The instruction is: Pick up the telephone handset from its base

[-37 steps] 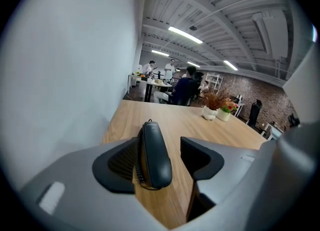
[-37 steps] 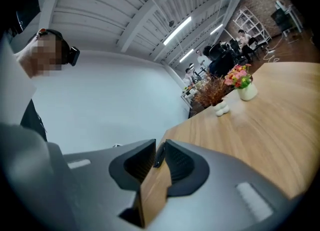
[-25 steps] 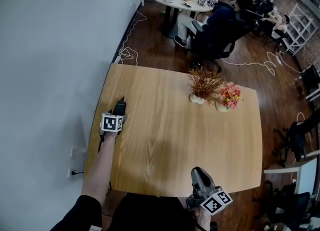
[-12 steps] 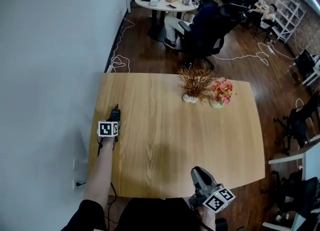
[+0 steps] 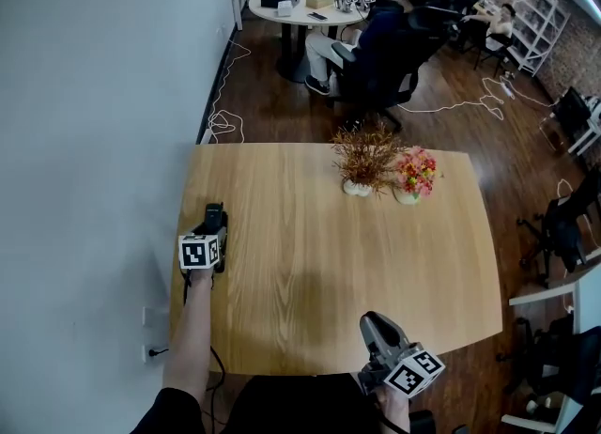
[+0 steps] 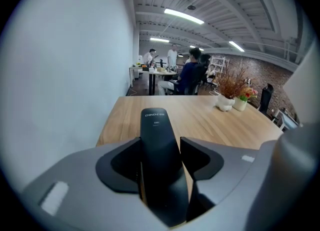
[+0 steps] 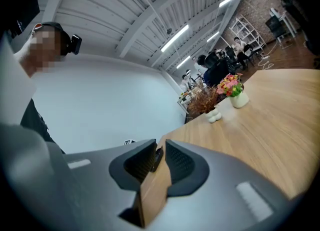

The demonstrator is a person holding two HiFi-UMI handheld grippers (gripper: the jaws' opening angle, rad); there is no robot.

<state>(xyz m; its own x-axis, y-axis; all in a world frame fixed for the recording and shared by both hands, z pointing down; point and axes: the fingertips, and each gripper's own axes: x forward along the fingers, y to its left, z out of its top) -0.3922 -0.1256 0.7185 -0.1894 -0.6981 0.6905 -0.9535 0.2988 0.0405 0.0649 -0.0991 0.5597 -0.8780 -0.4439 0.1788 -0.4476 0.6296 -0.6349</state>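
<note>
The left gripper [image 5: 214, 227] is closed on a black telephone handset [image 6: 155, 125]. In the left gripper view the handset stands lengthwise between the two fingers. Its rounded end, which carries small pale print, juts out past the fingertips, and its other end runs back out of sight into the gripper's body. The left finger [image 6: 125, 162] lies against the handset's side and the right finger [image 6: 200, 157] sits close on the other side. No view shows whether the hidden end of the handset touches anything underneath.

Beyond the fingertips lies the light wooden table [image 5: 338, 263]. Its edge along the white wall [image 5: 94, 141] runs just left of the left finger. Far ahead and to the right of these fingers, near the table's far edge, stand a white vase of dried brown stems [image 5: 364, 158] and, just beside it, a small pot of pink and orange flowers [image 5: 414, 175]. In the head view the gripper's marker cube [image 5: 194, 254] sits behind the fingers, with the person's bare forearm [image 5: 191, 329] behind that.

The right gripper [image 7: 160, 147] hangs at the table's near edge, well apart from the handset. Its fingers are drawn almost together, with only a thin slit between the ribbed pads [image 7: 142, 162], and they hold nothing. Through the slit a strip of table shows. The vase and the flowers stand far ahead, to the right of these fingertips.

Past the table, people sit around a white round table [image 5: 300, 9] on a dark floor.
</note>
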